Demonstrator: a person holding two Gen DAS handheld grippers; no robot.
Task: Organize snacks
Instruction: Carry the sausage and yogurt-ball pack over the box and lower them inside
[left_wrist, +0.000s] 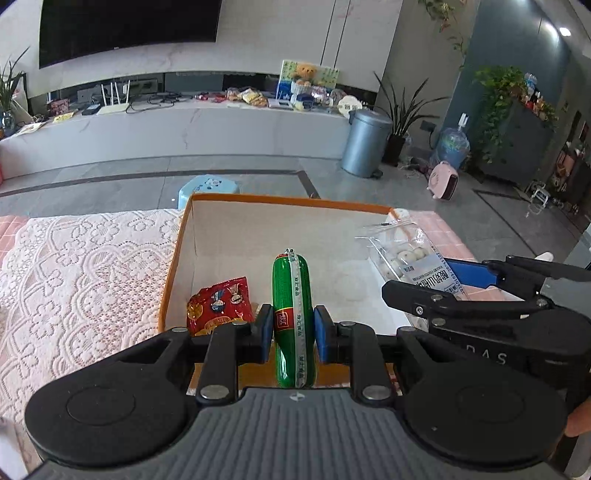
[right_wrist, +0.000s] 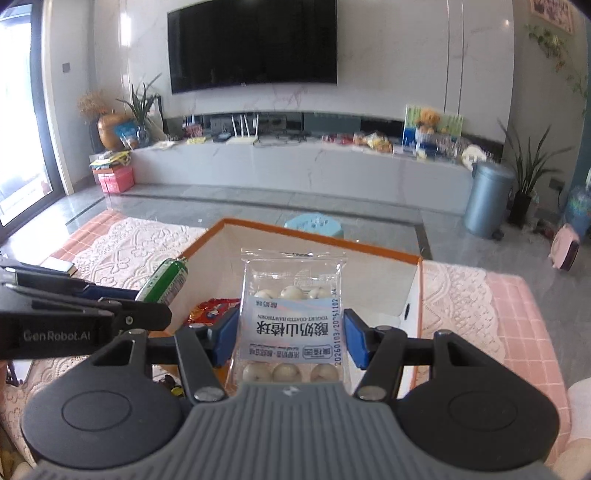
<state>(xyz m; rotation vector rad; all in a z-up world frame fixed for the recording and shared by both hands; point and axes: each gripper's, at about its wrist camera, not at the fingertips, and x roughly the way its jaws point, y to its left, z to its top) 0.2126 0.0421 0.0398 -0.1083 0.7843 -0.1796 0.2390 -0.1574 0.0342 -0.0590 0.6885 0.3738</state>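
My left gripper (left_wrist: 293, 328) is shut on a green sausage stick (left_wrist: 293, 295), held over the near part of an orange-rimmed cardboard box (left_wrist: 288, 200). A red snack packet (left_wrist: 219, 304) lies inside the box at its near left. My right gripper (right_wrist: 290, 336) is shut on a clear bag of white yogurt-coated hawthorn balls (right_wrist: 291, 295), held above the box (right_wrist: 317, 236). The bag also shows in the left wrist view (left_wrist: 406, 254) at the box's right side. The sausage (right_wrist: 164, 282) and red packet (right_wrist: 214, 308) show left of the bag in the right wrist view.
The box sits on a table with a white lace cloth (left_wrist: 81, 266) over pink checks. A blue stool (left_wrist: 208, 186) stands just beyond the table. A grey bin (left_wrist: 365, 146) and a TV console (left_wrist: 184, 125) are farther back.
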